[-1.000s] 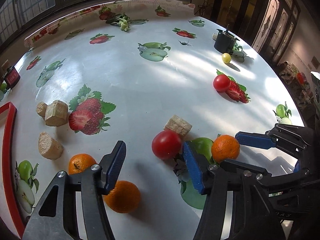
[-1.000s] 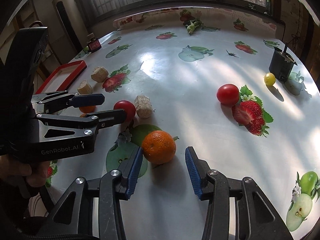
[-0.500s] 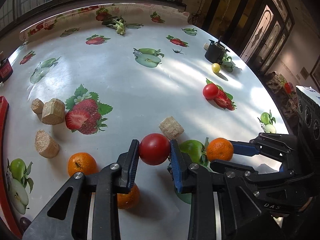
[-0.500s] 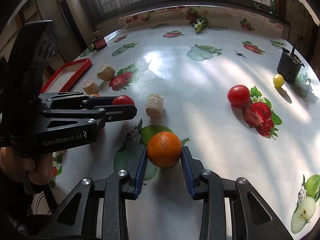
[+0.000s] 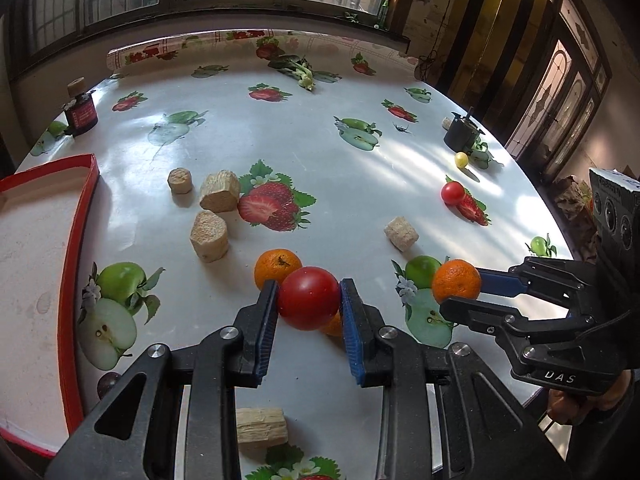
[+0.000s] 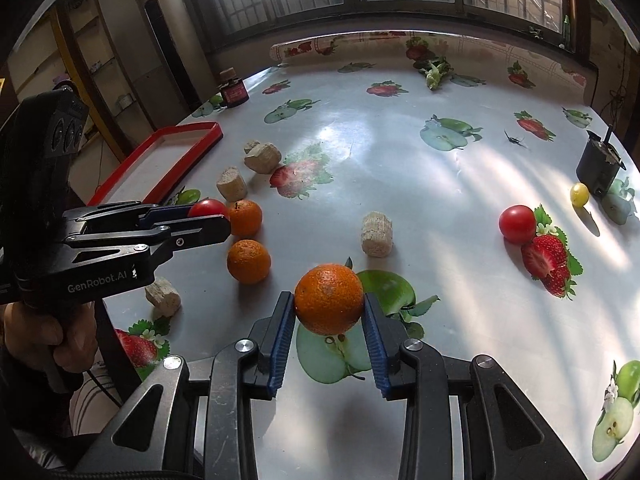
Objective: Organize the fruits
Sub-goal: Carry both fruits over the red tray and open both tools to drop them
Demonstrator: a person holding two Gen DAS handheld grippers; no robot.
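Note:
My left gripper [image 5: 308,300] is shut on a red tomato [image 5: 309,297] and holds it above the table; it also shows in the right wrist view [image 6: 208,216]. My right gripper [image 6: 329,312] is shut on an orange [image 6: 329,298], lifted off the table; this orange also shows in the left wrist view [image 5: 456,281]. Two more oranges [image 6: 248,261] [image 6: 245,217] lie on the table under the left gripper. A second tomato [image 6: 517,224] and a small yellow fruit [image 6: 579,194] lie at the right. A red-rimmed tray [image 5: 76,216] sits at the left.
Several beige cork-like blocks [image 5: 209,236] [image 5: 401,233] [image 6: 162,296] lie scattered on the fruit-print tablecloth. A black container [image 6: 598,168] stands at the right edge, a dark jar [image 5: 81,110] at the far left, a leafy vegetable [image 5: 298,70] at the back.
Both grippers closed on their fruit and lifted it: the left took the tomato and swung left toward the tray, the right took the orange and raised it.

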